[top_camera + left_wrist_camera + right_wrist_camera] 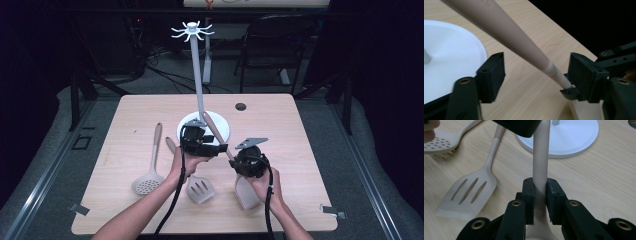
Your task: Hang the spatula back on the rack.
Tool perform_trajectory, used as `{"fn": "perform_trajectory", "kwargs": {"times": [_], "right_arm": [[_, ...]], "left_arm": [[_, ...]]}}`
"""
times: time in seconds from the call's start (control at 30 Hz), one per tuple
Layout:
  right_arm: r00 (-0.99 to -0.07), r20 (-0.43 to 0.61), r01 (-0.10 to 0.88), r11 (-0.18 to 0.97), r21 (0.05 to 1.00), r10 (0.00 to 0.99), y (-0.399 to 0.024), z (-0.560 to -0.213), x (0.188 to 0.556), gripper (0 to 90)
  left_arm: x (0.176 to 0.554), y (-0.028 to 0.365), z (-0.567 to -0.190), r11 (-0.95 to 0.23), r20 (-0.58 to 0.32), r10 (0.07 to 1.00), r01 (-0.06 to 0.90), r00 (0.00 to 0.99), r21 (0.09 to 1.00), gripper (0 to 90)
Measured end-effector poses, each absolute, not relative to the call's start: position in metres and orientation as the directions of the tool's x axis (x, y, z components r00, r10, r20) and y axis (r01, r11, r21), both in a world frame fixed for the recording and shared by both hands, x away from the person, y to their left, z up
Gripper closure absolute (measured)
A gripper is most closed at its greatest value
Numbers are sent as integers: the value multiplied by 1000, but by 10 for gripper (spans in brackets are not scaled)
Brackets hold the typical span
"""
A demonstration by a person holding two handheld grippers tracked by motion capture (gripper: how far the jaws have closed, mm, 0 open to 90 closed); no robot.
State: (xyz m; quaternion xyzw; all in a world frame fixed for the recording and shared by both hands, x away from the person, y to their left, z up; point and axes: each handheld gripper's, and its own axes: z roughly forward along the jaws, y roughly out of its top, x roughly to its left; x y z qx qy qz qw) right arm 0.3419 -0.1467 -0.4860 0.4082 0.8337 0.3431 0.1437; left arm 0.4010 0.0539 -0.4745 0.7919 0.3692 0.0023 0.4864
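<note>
Right gripper [540, 192], low in the middle of the frame, clamped tight on the thin neck of a long beige spatula with a tan handle [540, 157]. Left gripper [536, 75] around the handle higher up, with gaps on both sides, not squeezing yet. Handle tip above the round white stand base [223, 127], at mid frame over the tabletop [280, 120]. Could twist or drop if let go too soon. Could bump the tall white hook pole [197, 80] and tip it.
</note>
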Motion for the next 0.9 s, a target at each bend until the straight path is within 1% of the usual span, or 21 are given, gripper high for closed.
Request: {"fn": "perform_trajectory", "kwargs": {"times": [0.03,0.07,0.1,0.23,0.6,0.73,0.8,0.9], "right_arm": [[-626,38,580,432,690,779,-147,-486,342,786],[-624,35,578,432,692,780,-146,-485,341,786],[-623,33,576,430,695,782,-146,-485,341,786],[-620,27,562,420,713,784,-148,-483,340,786],[-617,0,515,403,757,787,-155,-475,338,783],[-620,3,496,389,777,785,-158,-473,336,778],[-620,1,483,381,788,784,-159,-472,335,775],[-626,12,471,366,803,780,-162,-470,334,723]], "left_arm": [[402,52,-475,-253,-357,580,579,732,775,347],[402,51,-474,-251,-357,583,580,730,775,420],[402,49,-474,-238,-365,581,581,727,779,473],[403,48,-474,-201,-395,560,582,728,788,573],[394,39,-460,-144,-411,489,536,770,832,725],[388,34,-453,-144,-399,473,515,785,845,760],[385,33,-449,-154,-377,481,500,792,852,768],[384,33,-444,-162,-355,490,483,796,861,769]]}}
